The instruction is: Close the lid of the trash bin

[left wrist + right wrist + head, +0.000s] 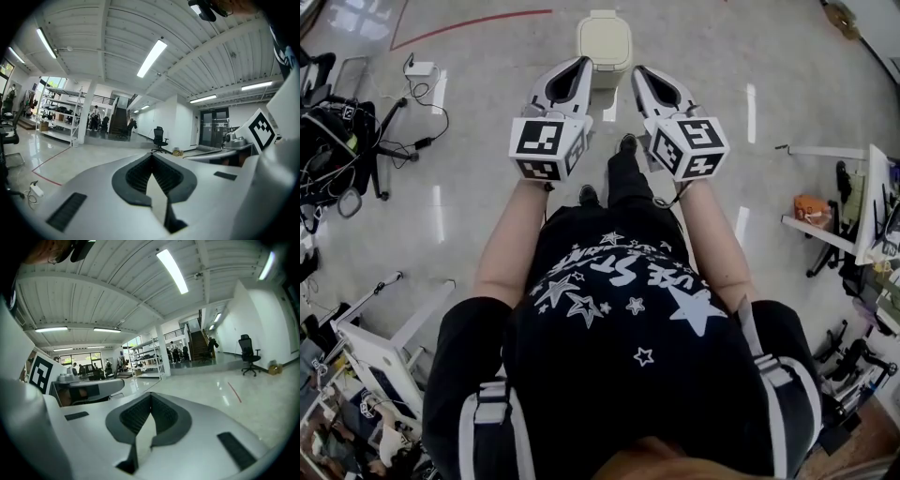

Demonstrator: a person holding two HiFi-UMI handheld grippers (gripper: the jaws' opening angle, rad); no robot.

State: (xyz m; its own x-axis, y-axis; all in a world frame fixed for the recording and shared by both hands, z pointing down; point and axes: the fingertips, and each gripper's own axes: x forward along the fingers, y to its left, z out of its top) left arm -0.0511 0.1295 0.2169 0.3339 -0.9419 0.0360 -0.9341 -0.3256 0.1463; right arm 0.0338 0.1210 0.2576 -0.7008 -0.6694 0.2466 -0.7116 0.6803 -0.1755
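Note:
A cream trash bin [605, 42] stands on the glossy floor straight ahead, and its lid looks down flat on top. Both grippers are held up in front of the person's chest, short of the bin and apart from it. My left gripper [583, 63] points toward the bin's left side, my right gripper [637, 72] toward its right side. In the left gripper view the left gripper [152, 155] has its jaws meeting at the tip with nothing between them. The right gripper [151, 394] looks the same. Neither gripper view shows the bin; both look out across the hall.
A power strip with cables [419, 68] and black stands [342, 141] lie at the left. A red floor line [469, 23] runs at the top left. A white rack [384, 347] is at the lower left, a desk [848, 225] at the right. The person's shoes [626, 143] are near the bin.

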